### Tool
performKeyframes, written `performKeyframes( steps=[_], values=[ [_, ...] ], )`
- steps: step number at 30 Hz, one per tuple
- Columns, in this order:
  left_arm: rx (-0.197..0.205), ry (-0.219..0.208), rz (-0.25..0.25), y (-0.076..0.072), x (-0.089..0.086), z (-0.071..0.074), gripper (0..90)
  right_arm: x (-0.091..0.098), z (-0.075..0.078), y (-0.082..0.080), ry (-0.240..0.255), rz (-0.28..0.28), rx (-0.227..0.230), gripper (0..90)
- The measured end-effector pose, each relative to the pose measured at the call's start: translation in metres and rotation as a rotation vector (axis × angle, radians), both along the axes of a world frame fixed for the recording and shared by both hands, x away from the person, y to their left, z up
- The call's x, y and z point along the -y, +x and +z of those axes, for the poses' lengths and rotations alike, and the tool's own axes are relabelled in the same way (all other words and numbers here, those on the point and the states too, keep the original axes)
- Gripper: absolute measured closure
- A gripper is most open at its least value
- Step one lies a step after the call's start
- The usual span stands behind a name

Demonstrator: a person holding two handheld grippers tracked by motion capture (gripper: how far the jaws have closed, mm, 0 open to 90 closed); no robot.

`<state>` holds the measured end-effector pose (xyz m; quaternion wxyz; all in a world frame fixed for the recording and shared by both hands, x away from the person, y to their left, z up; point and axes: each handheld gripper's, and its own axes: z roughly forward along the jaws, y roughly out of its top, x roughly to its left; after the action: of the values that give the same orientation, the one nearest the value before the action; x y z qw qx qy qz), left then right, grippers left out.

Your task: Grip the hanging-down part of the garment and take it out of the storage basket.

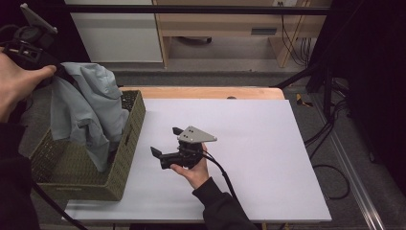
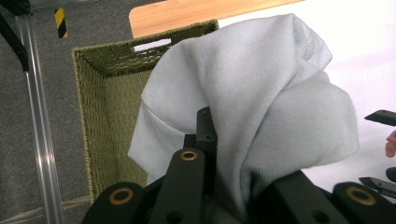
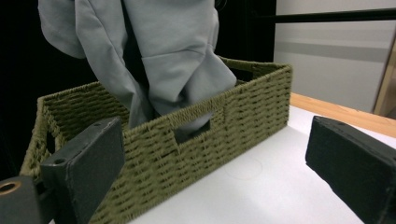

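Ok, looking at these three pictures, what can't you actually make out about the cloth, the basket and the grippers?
- Basket floor: high view, the hanging grey cloth covers much of the woven basket.
- Left gripper: high view, jaw tips buried in cloth folds, partly behind the hand.
- Cloth's top: right gripper view, cut off by the upper edge.
- Right gripper: nothing between its open jaws.

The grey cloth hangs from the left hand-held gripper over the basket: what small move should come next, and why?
Probably lift the left hand-held gripper a little higher. It is shut on the grey cloth, whose lower end hangs inside the basket. The right hand-held gripper, open and empty over the white table, points toward the basket and could then take the loose end.
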<state>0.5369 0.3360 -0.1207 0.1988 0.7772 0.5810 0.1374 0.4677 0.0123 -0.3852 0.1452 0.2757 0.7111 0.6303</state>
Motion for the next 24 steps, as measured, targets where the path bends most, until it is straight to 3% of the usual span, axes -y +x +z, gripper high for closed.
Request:
performKeyframes(
  steps=[17,19,22,24],
  values=[
    [-0.001,-0.002,-0.004,0.0,0.001,0.0,84.6,-0.056,0.009,0.013,-0.008,0.066,0.028,5.9],
    [-0.003,-0.001,-0.004,-0.001,0.0,0.0,84.5,-0.066,0.009,0.013,0.004,0.077,0.003,6.0],
    [-0.005,-0.003,-0.006,-0.001,0.0,0.0,84.5,-0.073,0.007,0.016,0.0,0.085,0.014,6.1],
    [-0.004,0.0,-0.006,-0.001,0.0,0.0,84.5,-0.08,0.005,0.016,0.007,0.093,-0.008,6.2]
  ],
)
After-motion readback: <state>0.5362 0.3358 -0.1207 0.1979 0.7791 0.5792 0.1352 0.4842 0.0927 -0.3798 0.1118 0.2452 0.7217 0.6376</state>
